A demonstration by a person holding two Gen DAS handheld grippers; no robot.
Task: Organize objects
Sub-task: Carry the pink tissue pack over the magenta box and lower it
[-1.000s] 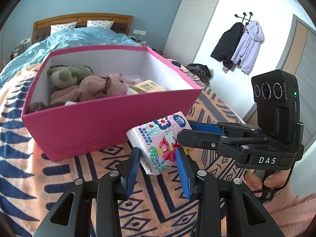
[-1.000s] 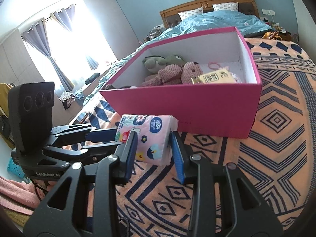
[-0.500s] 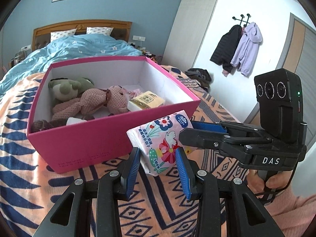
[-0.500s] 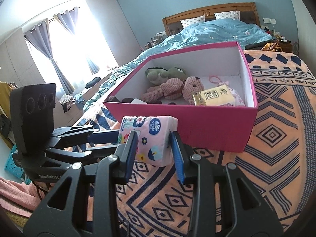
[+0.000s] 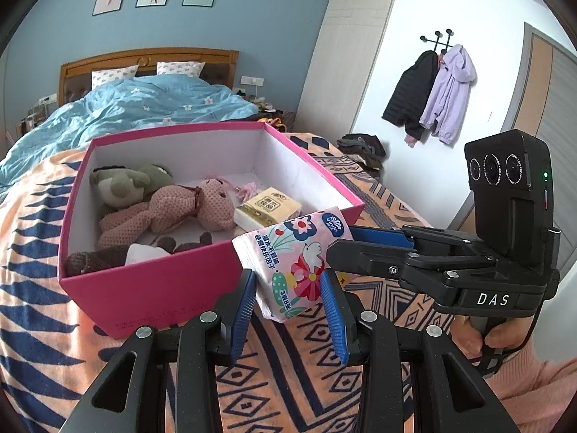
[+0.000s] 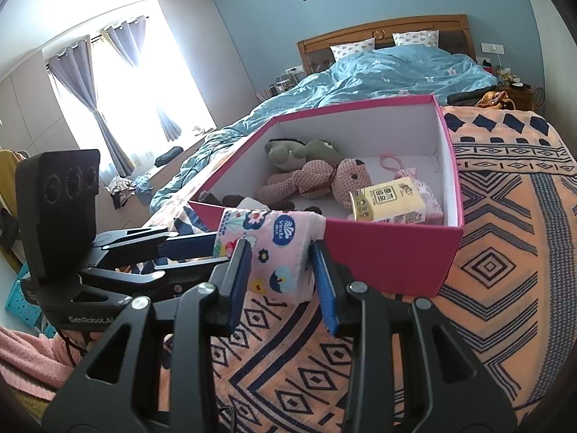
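A pink flowered tissue pack (image 5: 292, 252) (image 6: 277, 249) hangs just above the patterned blanket, in front of the near wall of the open pink box (image 5: 162, 281) (image 6: 378, 252). My left gripper (image 5: 286, 281) is shut on its lower end. My right gripper (image 6: 279, 252) is shut on it from the other side, and its tips (image 5: 346, 241) show at the pack's right edge. The left gripper (image 6: 216, 245) reaches in from the left in the right wrist view. Inside the box lie a pink knitted plush (image 5: 173, 209), a green plush (image 5: 126, 180) and a yellow tissue pack (image 5: 268, 209) (image 6: 389, 202).
The box sits on an orange and navy blanket (image 5: 295, 379) on a bed with a blue duvet (image 5: 144, 108) and wooden headboard behind. Coats (image 5: 432, 93) hang on the right wall. A hand (image 5: 483, 335) in a pink sleeve holds the right gripper. A blue basket (image 6: 18, 299) stands low left.
Both grippers, still shut on the tissue pack, have lifted a little with it; more of the box's inside shows over its near wall.
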